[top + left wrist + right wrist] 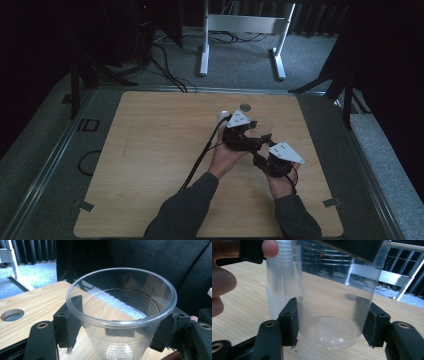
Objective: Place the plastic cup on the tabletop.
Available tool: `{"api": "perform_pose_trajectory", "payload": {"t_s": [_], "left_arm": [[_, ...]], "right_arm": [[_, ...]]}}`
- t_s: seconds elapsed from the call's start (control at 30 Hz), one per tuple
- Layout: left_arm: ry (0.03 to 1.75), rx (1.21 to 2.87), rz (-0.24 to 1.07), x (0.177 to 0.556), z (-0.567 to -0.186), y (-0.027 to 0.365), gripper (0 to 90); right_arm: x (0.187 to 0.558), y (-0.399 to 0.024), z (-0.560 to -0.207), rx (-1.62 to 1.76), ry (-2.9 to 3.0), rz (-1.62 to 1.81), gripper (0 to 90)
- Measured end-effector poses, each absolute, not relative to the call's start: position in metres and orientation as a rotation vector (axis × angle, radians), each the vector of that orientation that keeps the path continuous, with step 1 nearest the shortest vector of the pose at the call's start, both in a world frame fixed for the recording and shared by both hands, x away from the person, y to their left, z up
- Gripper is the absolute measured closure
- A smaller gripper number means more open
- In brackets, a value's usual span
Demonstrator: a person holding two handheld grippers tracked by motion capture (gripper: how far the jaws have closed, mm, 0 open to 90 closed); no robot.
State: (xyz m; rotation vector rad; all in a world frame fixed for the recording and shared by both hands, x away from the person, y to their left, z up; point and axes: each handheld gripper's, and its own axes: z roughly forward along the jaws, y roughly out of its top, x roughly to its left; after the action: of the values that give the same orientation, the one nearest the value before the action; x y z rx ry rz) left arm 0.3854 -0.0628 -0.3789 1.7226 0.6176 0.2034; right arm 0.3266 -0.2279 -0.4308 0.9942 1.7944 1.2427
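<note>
Left claw (120, 332) clamps the clear cup (121, 312) below its rim. Right claw (332, 327) grips the same cup's base, near the table's (150, 150) far edge.

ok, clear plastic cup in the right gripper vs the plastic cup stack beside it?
Clear plastic cup: single, see-through; plastic cup stack: nested, cloudy. The right gripper clamps the cup near its base; the stack stands outside the jaws. Both upright.

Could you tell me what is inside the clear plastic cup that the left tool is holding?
The clear cup looks empty: through its wall you see only the wooden table beneath. Its very bottom is cut off by the picture's edge.
</note>
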Motion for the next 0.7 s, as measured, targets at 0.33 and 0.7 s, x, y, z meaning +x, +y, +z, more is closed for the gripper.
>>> {"api": "perform_pose_trajectory", "payload": {"t_s": [0.33,0.7], "left_arm": [[0.621,1.694,0.154,0.3854,-0.3795,-0.064,25.0],[0.634,1.652,0.154,0.3836,-0.3821,-0.0642,24.1]], "right_arm": [[0.3255,-0.2284,-0.4342,1.003,1.768,1.267,41.2],[0.3245,-0.2273,-0.4376,1.011,1.753,1.28,41.3]]}}
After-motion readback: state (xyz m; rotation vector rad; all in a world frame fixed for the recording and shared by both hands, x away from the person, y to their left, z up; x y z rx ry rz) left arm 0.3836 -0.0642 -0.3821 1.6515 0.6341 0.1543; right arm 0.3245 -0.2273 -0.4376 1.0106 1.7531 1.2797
